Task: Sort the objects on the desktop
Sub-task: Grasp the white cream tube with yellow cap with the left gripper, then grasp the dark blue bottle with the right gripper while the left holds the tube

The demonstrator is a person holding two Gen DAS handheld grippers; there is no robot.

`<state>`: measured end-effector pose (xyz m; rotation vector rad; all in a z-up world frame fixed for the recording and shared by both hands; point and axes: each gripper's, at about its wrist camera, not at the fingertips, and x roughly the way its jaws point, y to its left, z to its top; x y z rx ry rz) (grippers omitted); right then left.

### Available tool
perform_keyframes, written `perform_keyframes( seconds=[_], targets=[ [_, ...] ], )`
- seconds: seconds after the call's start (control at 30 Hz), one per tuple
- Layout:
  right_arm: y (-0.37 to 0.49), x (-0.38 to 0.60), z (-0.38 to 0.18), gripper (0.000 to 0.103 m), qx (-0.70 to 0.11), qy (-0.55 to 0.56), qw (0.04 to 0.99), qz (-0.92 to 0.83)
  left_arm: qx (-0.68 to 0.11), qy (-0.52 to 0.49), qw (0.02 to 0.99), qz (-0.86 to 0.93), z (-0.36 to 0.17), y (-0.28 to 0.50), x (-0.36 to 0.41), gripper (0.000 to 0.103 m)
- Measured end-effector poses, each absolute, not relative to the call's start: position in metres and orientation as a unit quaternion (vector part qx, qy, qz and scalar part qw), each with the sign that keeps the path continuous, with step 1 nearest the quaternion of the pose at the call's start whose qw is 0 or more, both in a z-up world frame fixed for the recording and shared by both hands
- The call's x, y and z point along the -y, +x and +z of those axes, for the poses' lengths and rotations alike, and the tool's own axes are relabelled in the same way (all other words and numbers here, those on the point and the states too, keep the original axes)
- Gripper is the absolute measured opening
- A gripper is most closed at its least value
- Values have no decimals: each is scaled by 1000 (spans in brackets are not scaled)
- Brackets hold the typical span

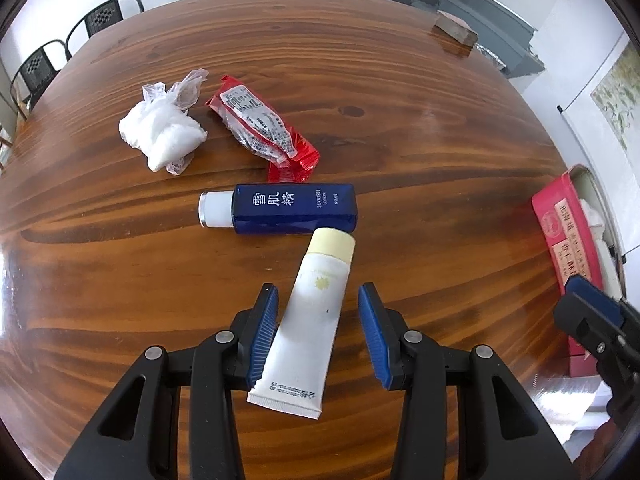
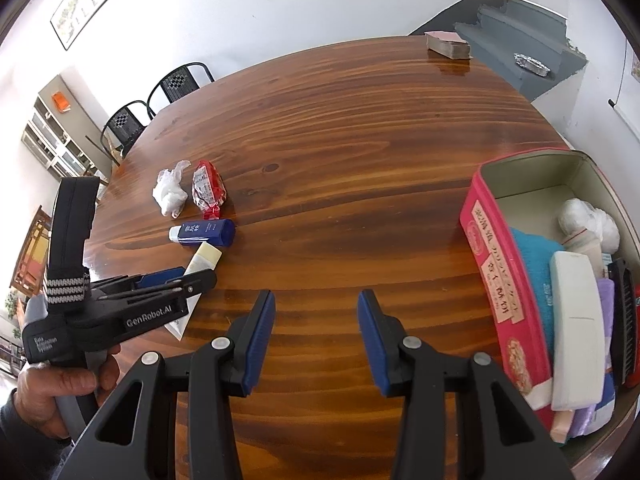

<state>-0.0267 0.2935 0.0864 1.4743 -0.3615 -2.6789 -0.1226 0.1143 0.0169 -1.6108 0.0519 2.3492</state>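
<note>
A white tube with a cream cap (image 1: pixel 310 320) lies on the wooden table between the open fingers of my left gripper (image 1: pixel 318 330), which straddles its body without closing on it. A blue bottle (image 1: pixel 286 209), a red snack wrapper (image 1: pixel 260 126) and a crumpled white plastic wad (image 1: pixel 162 130) lie beyond. In the right wrist view my right gripper (image 2: pixel 316 332) is open and empty above bare table, left of a red tin box (image 2: pixel 496 280). The tube (image 2: pixel 204 260), bottle (image 2: pixel 204 232), wrapper (image 2: pixel 206 186) and wad (image 2: pixel 170 194) show at the left there, with the left gripper (image 2: pixel 160 280) over the tube.
The red tin holds several items: a white case (image 2: pixel 576 320), a teal cloth (image 2: pixel 536 256), a black comb (image 2: pixel 624 320). The tin's edge (image 1: pixel 560 232) shows at right in the left wrist view. A small block (image 2: pixel 446 44) sits at the far table edge. Black chairs (image 2: pixel 160 92) stand at far left.
</note>
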Motion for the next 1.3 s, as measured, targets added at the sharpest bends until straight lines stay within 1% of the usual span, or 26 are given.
perform_keyframes(
  seconds=[0.13,0.17,0.23,0.67,0.93,1.0,1.13,1.3],
  targets=[
    [-36,-286,82,47,114,482,35,-868,-23,-550,143,822,16,-120,-109,44],
    [-39,-283,80,47,114,483,39,-867,-17,-550,145,823,16,-119,-105,33],
    [-45,-277,79,47,112,483,48,-867,-6,-552,143,822,17,-117,-98,29],
    [-106,-209,62,47,53,481,145,-863,37,-551,77,830,22,-110,-29,29],
    [-146,-180,49,47,9,475,182,-861,54,-550,61,831,25,-106,-8,29],
    [-152,-178,42,47,9,482,191,-855,56,-550,60,831,24,-104,-4,29],
    [-150,-176,36,47,19,491,211,-845,59,-551,59,830,24,-106,-3,29],
    [-136,-170,32,47,8,503,232,-833,61,-554,56,828,21,-114,-5,29]
  ],
)
